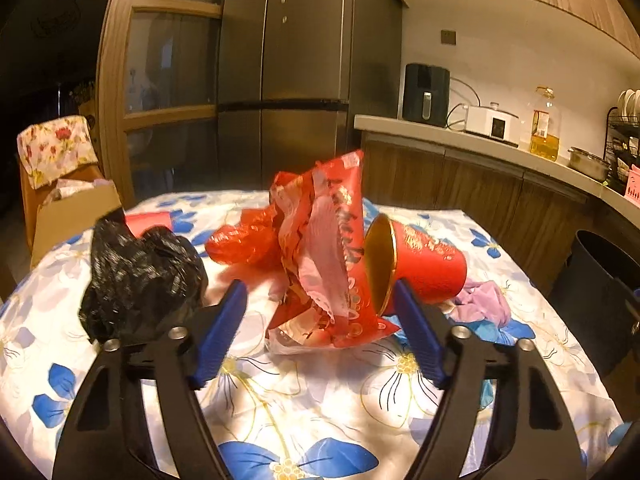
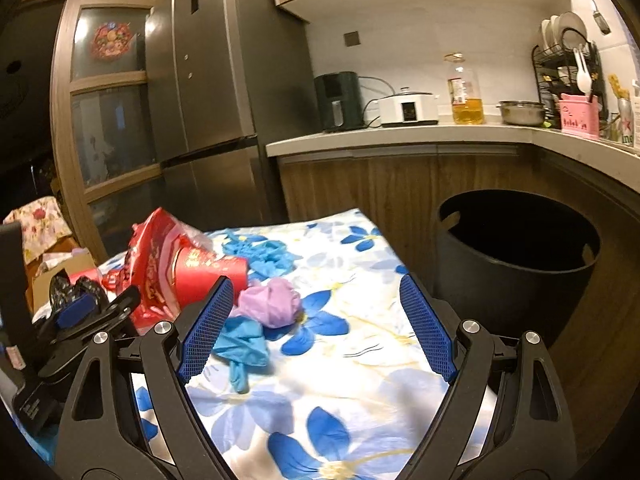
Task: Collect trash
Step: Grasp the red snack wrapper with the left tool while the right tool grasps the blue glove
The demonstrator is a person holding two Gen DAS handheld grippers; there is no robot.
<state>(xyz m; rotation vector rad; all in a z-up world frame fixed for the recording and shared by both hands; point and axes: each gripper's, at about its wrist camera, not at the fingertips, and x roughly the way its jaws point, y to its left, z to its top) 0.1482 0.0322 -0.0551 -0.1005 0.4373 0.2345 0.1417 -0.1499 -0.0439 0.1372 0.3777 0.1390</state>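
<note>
A crumpled red foil wrapper (image 1: pixel 320 248) stands on the floral tablecloth (image 1: pixel 320 400), between the blue pads of my left gripper (image 1: pixel 320 312). The jaws are open and the pads do not press on it. A red paper cup (image 1: pixel 428 268) lies on its side by the right pad, and a black plastic bag (image 1: pixel 140 280) sits by the left pad. My right gripper (image 2: pixel 316 292) is open over the cloth. A purple glove (image 2: pixel 276 300) and a blue glove (image 2: pixel 244 344) lie beside its left finger. More blue gloves (image 2: pixel 264 256) lie farther back.
A dark round bin (image 2: pixel 516 256) stands on the floor off the table's right edge. Behind it a kitchen counter (image 2: pixel 400 136) carries appliances and an oil bottle. A fridge (image 1: pixel 288 80) rises beyond the table. A cardboard box (image 1: pixel 68 216) sits at the left.
</note>
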